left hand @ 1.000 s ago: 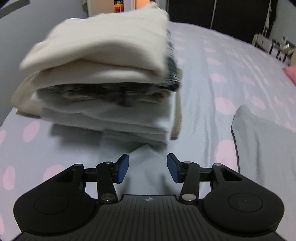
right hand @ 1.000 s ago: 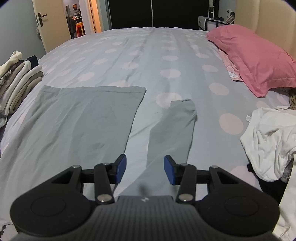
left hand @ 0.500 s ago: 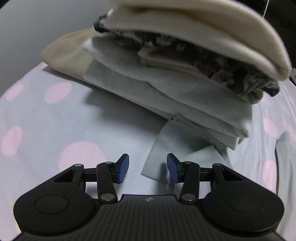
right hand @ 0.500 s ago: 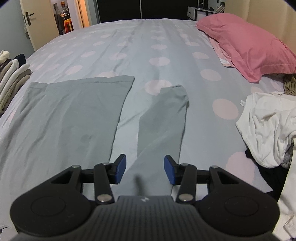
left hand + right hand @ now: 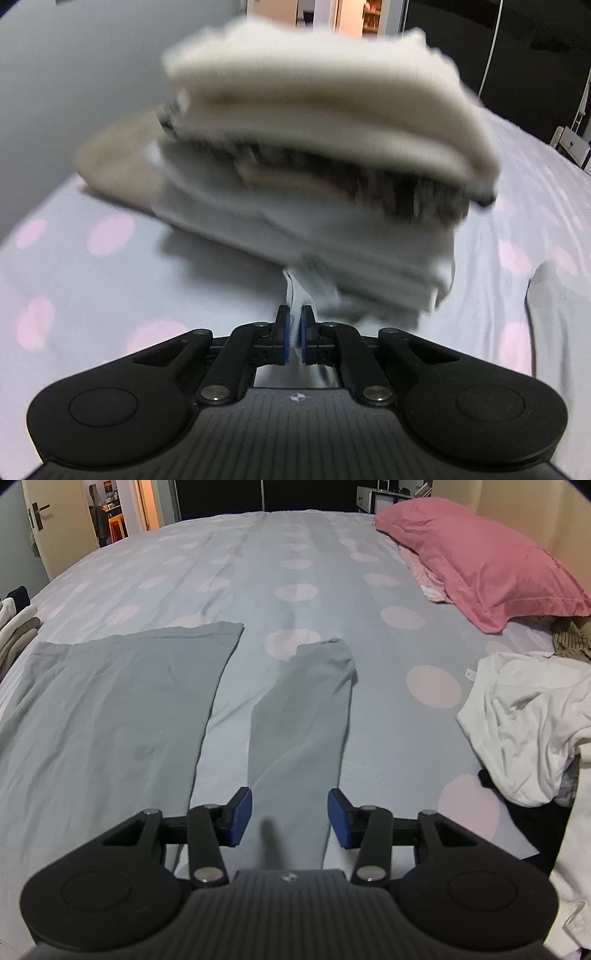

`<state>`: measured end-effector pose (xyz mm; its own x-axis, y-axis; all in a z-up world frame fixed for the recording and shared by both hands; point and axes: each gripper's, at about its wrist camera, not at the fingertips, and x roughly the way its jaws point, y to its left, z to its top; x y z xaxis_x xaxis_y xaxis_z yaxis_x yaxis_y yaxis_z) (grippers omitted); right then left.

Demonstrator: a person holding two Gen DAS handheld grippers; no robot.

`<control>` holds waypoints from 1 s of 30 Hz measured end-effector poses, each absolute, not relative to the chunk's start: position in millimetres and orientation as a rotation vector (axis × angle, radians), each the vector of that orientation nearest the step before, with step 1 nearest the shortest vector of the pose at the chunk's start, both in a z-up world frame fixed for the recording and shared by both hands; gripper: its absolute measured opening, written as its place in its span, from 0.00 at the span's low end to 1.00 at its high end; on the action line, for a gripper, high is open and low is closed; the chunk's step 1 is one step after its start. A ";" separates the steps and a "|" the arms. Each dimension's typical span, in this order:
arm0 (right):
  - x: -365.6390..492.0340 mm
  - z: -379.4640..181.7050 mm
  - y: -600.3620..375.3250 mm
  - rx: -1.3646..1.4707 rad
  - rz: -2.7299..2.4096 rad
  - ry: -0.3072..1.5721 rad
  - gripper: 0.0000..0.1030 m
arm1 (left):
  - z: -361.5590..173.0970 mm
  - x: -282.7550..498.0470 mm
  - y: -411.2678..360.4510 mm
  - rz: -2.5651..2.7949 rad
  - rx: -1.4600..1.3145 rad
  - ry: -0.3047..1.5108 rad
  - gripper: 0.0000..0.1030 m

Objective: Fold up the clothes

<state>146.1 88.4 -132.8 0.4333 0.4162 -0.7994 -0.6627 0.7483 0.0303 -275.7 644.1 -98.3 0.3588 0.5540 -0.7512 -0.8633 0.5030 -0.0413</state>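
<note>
A grey long-sleeved garment lies flat on the dotted bedsheet, its body [image 5: 110, 709] at the left and one sleeve [image 5: 306, 709] running up the middle. My right gripper [image 5: 290, 818] hovers open over the near end of that sleeve, nothing between its pads. In the blurred left wrist view, my left gripper [image 5: 293, 325] has its jaws closing, and the blue pads pinch a strip of grey cloth [image 5: 306, 291] that lies at the foot of a stack of folded clothes [image 5: 325, 147]. More grey fabric [image 5: 561, 332] shows at the right edge.
A pink pillow [image 5: 480, 565] lies at the far right of the bed. A heap of unfolded white clothes [image 5: 528, 716] sits at the right edge. The folded stack [image 5: 14, 627] shows at the left edge, a wall behind it, and a doorway [image 5: 110, 517] beyond.
The left gripper swung around the foot of the stack and closed on the grey strip it stood open over. The right gripper sank slightly closer to the sleeve, still open.
</note>
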 end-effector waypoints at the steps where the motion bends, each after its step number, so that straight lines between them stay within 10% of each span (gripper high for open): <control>1: 145.8 -131.2 87.1 -0.306 0.684 0.891 0.48 | -86.3 -280.5 645.8 0.968 -0.459 0.740 0.03; 11: 142.4 -126.8 82.1 -0.292 0.675 0.881 0.48 | -6.6 -319.5 667.8 1.070 -0.187 0.820 0.03; 30: 167.5 -129.7 63.5 -0.239 0.574 0.876 0.48 | -77.3 -383.1 693.5 1.295 -0.264 1.023 0.18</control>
